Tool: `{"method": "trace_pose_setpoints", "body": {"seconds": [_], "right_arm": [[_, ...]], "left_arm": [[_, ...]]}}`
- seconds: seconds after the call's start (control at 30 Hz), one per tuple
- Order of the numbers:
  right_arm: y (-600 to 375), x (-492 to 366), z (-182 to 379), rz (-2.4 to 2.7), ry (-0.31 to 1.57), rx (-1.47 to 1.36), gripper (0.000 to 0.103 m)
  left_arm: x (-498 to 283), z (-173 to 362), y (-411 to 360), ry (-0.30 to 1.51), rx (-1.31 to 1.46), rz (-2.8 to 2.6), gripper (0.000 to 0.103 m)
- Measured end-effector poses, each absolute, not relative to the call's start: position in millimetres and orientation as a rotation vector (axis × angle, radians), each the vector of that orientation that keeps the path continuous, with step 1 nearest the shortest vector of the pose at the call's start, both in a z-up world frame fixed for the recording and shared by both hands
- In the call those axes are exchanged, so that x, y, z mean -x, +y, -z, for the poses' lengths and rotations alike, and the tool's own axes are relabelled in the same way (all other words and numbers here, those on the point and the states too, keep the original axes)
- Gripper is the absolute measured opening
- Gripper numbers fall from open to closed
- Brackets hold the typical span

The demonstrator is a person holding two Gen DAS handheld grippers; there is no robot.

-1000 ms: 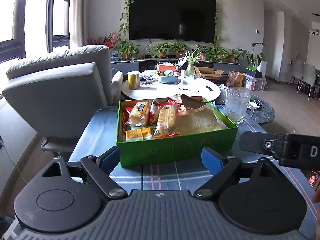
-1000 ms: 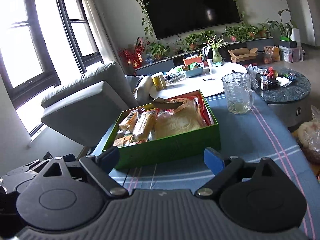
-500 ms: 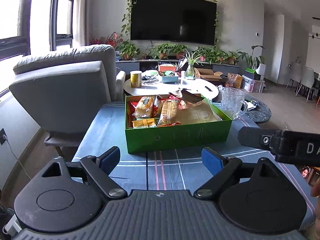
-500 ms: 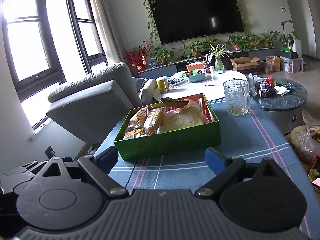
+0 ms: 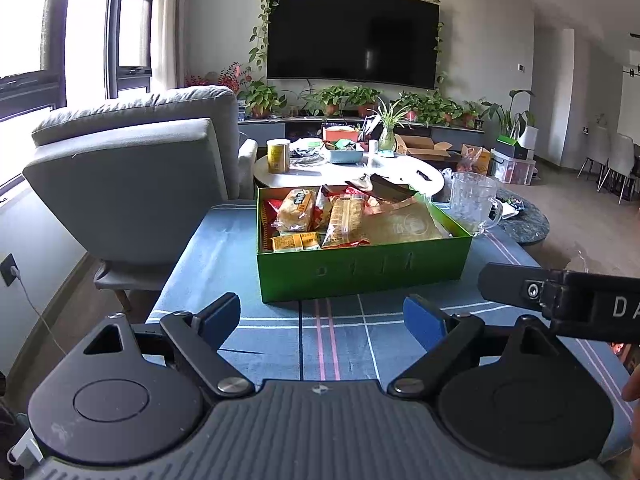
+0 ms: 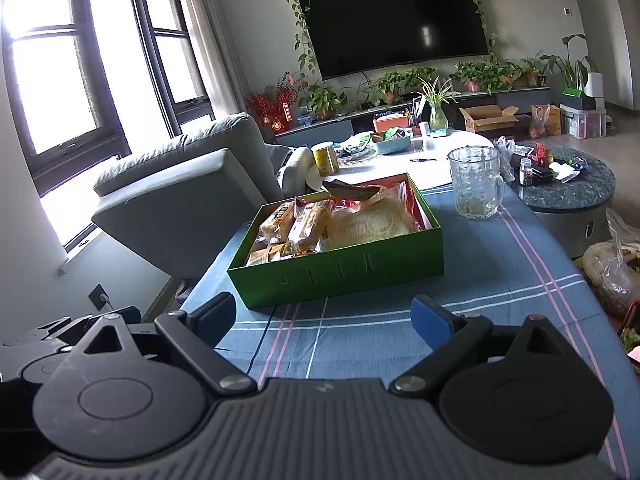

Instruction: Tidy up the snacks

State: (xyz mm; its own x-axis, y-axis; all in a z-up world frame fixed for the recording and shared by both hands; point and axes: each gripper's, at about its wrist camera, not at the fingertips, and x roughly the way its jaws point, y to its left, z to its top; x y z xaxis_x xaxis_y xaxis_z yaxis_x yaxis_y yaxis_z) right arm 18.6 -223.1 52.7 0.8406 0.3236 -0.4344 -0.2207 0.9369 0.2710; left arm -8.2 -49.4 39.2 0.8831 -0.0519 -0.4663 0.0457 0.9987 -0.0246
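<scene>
Left gripper [image 5: 322, 316]: jaws wide apart, nothing between them; it hangs over the near part of the table, short of the box.
Right gripper [image 6: 324, 314]: jaws wide apart, holding nothing; it also sits over the near part of the table, short of the box. From the left wrist view its black body shows at the right edge.
Box [image 5: 360, 270]: green, lidless, standing flat on the table, far of both grippers and apart from them.
Snacks [image 5: 340, 220]: packed inside the box. Bread and biscuit packs lie on the left side, a large clear bag [image 6: 372, 222] fills the right side, and a dark wrapper [image 6: 352, 191] sticks up at the far edge.
Table [image 6: 500, 280]: covered in a blue cloth with white and pink stripes.
Mug [image 6: 476, 188]: clear glass, upright, on the table just far and right of the box, not touching it.
Armchair [image 5: 132, 176]: grey, left of the table.
Round table [image 5: 348, 172]: white, beyond the box, carrying a yellow can [image 5: 279, 155] and clutter.
TV [image 5: 354, 40]: dark, on the far wall above a row of potted plants.
</scene>
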Motion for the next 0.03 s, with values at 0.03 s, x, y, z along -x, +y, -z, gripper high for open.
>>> {"method": "trace_pose_setpoints", "body": {"seconds": [0.03], "right_arm": [[-223.1, -18.1, -52.5, -0.290, 0.496, -0.216, 0.077]], "left_arm": [[8.1, -39.1, -50.3, 0.486, 0.010, 0.051, 0.088]]}}
